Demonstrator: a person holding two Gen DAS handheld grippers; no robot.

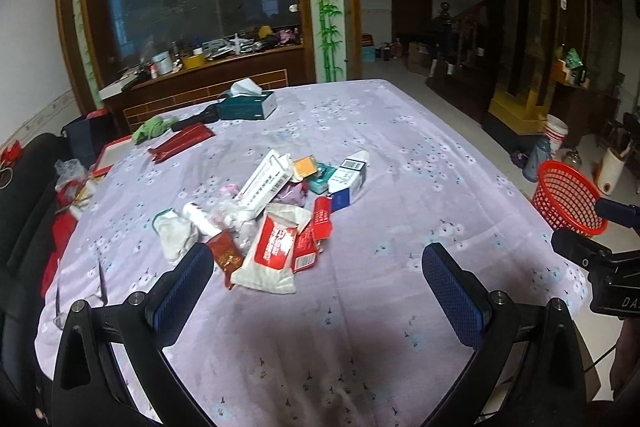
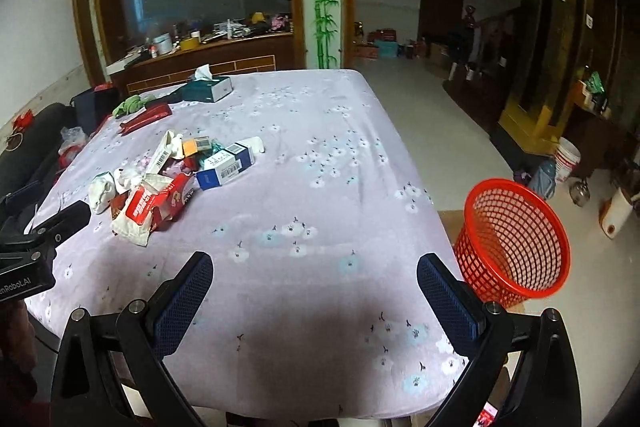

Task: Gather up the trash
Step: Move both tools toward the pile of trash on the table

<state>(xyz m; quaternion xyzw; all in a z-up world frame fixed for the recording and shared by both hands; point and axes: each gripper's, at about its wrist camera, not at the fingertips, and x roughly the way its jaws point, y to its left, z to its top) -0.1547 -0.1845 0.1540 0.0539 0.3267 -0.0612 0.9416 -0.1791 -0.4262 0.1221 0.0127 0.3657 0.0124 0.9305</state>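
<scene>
Hovering spread and empty, both tongs, left [image 1: 318, 281] and right [image 2: 314, 289], are held over the lilac-clothed bench [image 2: 320, 155]. Trash pile [image 1: 276, 211] is seen just ahead-left; red mesh basket [image 2: 514, 239] is seen right, off the bench.

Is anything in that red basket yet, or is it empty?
Empty, as far as shows: through the red basket mesh and mouth only its own walls appear; the trash pile lies on the table.

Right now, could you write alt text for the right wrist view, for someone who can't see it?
A heap of trash, mostly wrappers and small cartons, lies on a table under a lilac flowered cloth. An empty red mesh basket stands tilted just off the table's right edge. In the foreground the open right hand-held gripper holds nothing, and a tissue box sits at the far side.
</scene>
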